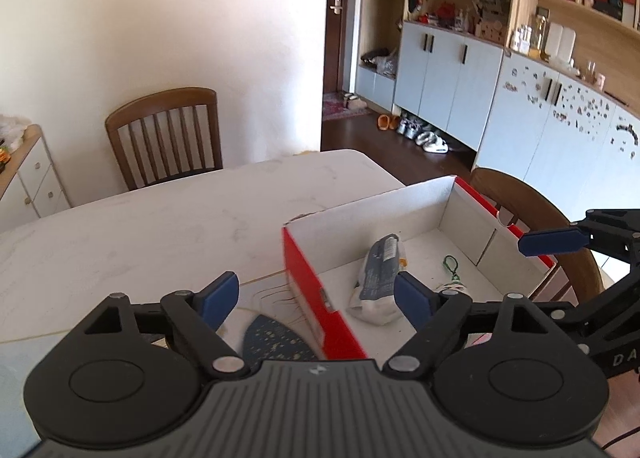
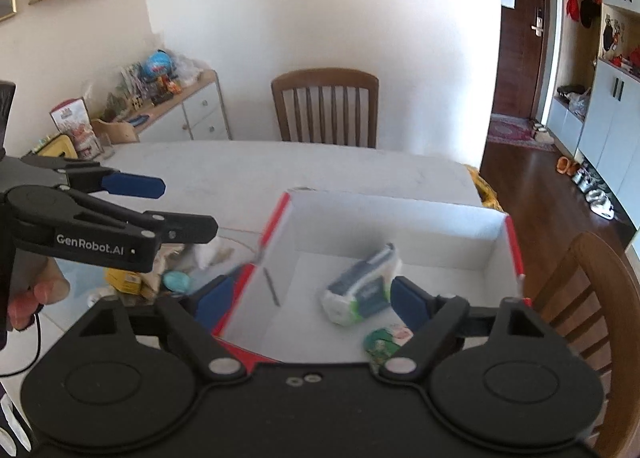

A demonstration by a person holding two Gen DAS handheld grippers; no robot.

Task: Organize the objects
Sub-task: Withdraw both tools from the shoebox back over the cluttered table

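A red cardboard box with a white inside (image 1: 316,290) (image 2: 460,214) stands on the white table. Inside it lie a grey-and-white tissue pack (image 1: 378,278) (image 2: 360,290) and a small green-and-white trinket on a green cord (image 1: 452,278) (image 2: 384,342). My left gripper (image 1: 316,300) is open and empty, straddling the box's left wall. My right gripper (image 2: 312,300) is open and empty, above the box's near left corner. Each gripper shows in the other's view, the right (image 1: 552,242) and the left (image 2: 136,186).
A dark blue speckled object (image 1: 272,342) lies on the table left of the box. A yellow item (image 2: 124,280), a teal round item (image 2: 176,282) and crumpled bags lie left of the box. Wooden chairs stand at the far side (image 2: 326,106) and right (image 2: 588,298).
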